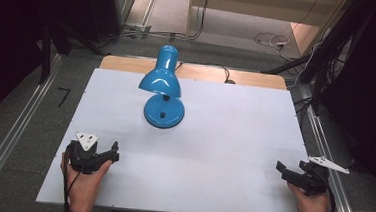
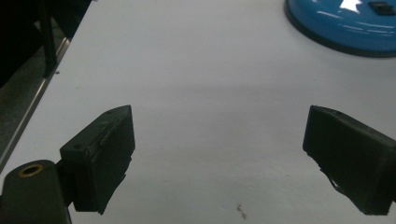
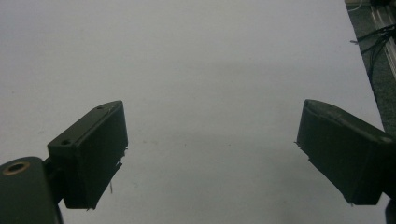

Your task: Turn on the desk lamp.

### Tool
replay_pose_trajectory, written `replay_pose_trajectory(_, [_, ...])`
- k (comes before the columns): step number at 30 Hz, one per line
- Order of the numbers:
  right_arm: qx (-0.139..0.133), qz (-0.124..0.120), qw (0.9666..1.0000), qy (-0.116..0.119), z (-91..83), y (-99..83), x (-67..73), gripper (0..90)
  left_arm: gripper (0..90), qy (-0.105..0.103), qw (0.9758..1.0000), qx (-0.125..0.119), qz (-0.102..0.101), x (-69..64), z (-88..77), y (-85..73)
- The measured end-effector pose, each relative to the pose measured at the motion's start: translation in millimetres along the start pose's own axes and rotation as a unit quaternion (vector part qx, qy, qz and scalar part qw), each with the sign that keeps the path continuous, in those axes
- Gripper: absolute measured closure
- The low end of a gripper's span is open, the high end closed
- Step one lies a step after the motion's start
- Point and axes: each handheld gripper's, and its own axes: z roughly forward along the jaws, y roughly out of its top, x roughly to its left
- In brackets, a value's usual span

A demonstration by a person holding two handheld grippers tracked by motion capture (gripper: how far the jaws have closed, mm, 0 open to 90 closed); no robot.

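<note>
Nearest the camera, the left gripper (image 1: 106,156) and right gripper (image 1: 285,171) rested wide apart at the white table's (image 1: 224,138) near edge, jaws open and empty, probably awaiting the blue desk lamp (image 1: 163,90) standing mid-table toward the far edge.

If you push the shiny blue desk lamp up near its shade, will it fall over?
The glossy blue desk lamp would probably tip: its big shade sits high above a smaller round base. Pushed low at the base, it would likelier slide across the smooth white tabletop.
</note>
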Motion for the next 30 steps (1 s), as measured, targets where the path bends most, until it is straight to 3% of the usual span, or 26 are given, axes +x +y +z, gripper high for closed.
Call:
replay_pose_trajectory(8, [0.0,0.001,1.0,0.0,-0.5,0.1,-0.2,7.3,9.7,-0.018,0.9998,-0.003,0.01,-7.7,-1.8,1.3])
replay_pose_trajectory(16, [-0.001,0.0,1.0,-0.002,-0.3,0.0,-0.3,7.3,9.7,-0.043,0.999,-0.009,0.003,-16.0,2.4,1.4])
replay_pose_trajectory(30, [0.002,-0.003,1.0,-0.002,0.8,0.1,0.6,7.3,9.9,-0.065,0.9977,-0.014,0.01,-26.0,8.7,8.2])
